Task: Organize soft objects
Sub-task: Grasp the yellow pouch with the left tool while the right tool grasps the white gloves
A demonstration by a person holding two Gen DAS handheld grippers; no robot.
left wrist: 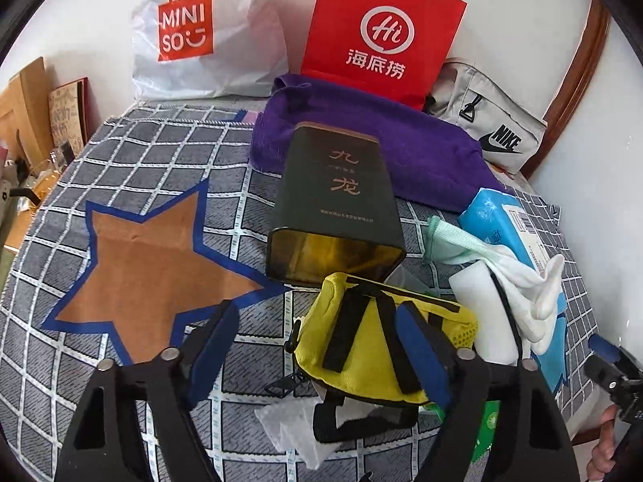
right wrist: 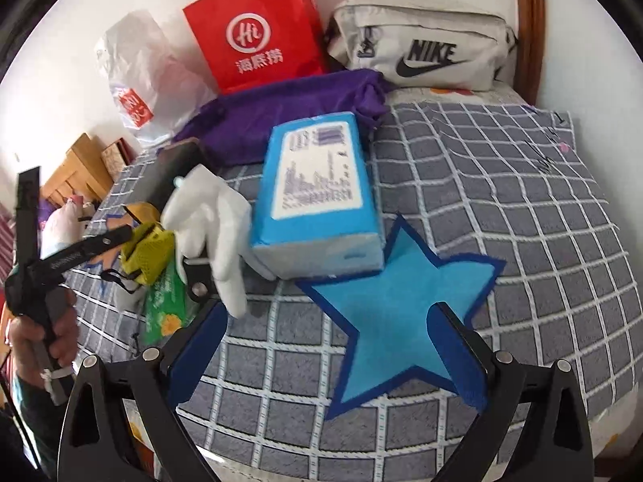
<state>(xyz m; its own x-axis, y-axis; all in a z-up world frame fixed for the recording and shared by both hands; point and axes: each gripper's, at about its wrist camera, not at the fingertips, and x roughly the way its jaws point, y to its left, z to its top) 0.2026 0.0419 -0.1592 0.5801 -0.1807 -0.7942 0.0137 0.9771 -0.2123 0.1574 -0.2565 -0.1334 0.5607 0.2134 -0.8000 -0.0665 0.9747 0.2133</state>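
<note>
From the left wrist view, the left gripper hangs over the yellow pouch, which lies on the checked blanket just in front of the dark tin. Its jaws stand fairly wide: the right pad lies across the pouch's top, the left pad sits clear of it over bare blanket, so nothing is clamped yet. To take the pouch cleanly, I judge the gripper should centre so both pads straddle the body, not only the black straps, and stay off the tin. White gloves and a blue tissue pack lie just to the right; the purple towel lies behind the tin.

From the right wrist view, the right gripper is empty, jaws wide, above the blue star on the blanket. The tissue pack sits just beyond it, touching the star's upper edge. A hand holds the left tool at the far left; keeping this side clear of it seems wise.
</note>
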